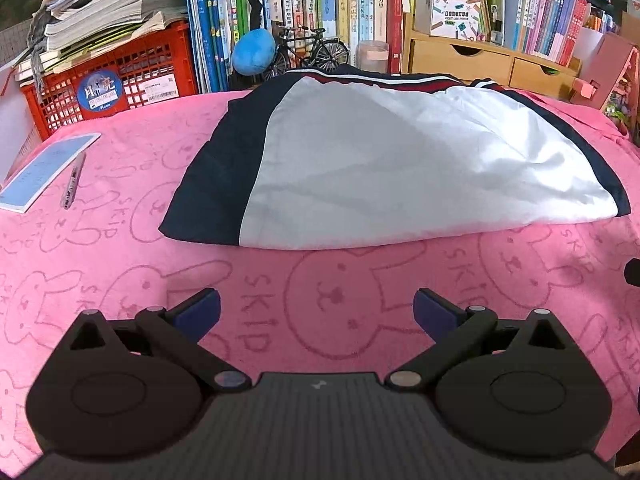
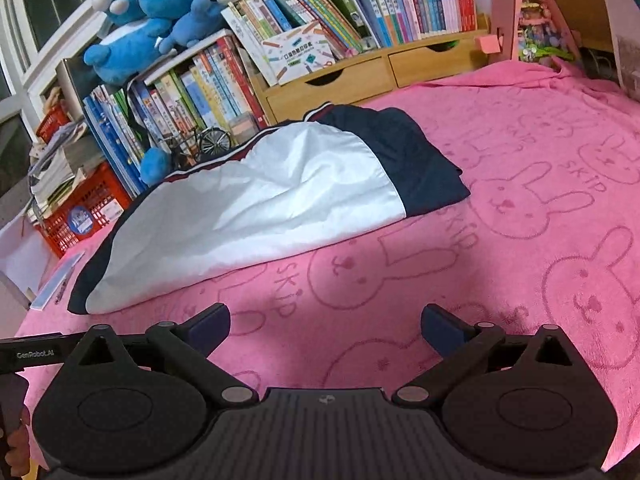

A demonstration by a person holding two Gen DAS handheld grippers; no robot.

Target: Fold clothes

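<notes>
At the far left of the left wrist view a red crate [image 1: 108,80] stands behind the pink towel [image 1: 320,300], loaded with a leaning stack of papers whose top runs out of the frame; only a round blue sticker and a white label can be made out on its front. On the towel in front of it a pale blue notepad [image 1: 48,172] lies with its near corner cut off by the frame edge, and a pen [image 1: 73,181] lies just beside it, apart from the garment. Toward the middle, the folded garment [image 1: 400,164] lies flat on the towel, a white panel edged with navy on both sides and a red-and-white stripe along its far edge; what kind of garment it is cannot be told from the fold. Behind it a blue plush [image 1: 254,51] and a small model bicycle [image 1: 310,50] stand against a row of books [image 1: 320,0], the bicycle's lower part hidden by the cloth. The left gripper [image 1: 316,306] hangs over bare towel short of the garment, its blue-padded fingers spread wide and holding nothing. In the right wrist view the right gripper [image 2: 326,324] is likewise spread apart and empty above the towel, near the garment's front edge. At that view's lower left a dark bar, probably part of the other tool, is cropped by the frame.
</notes>
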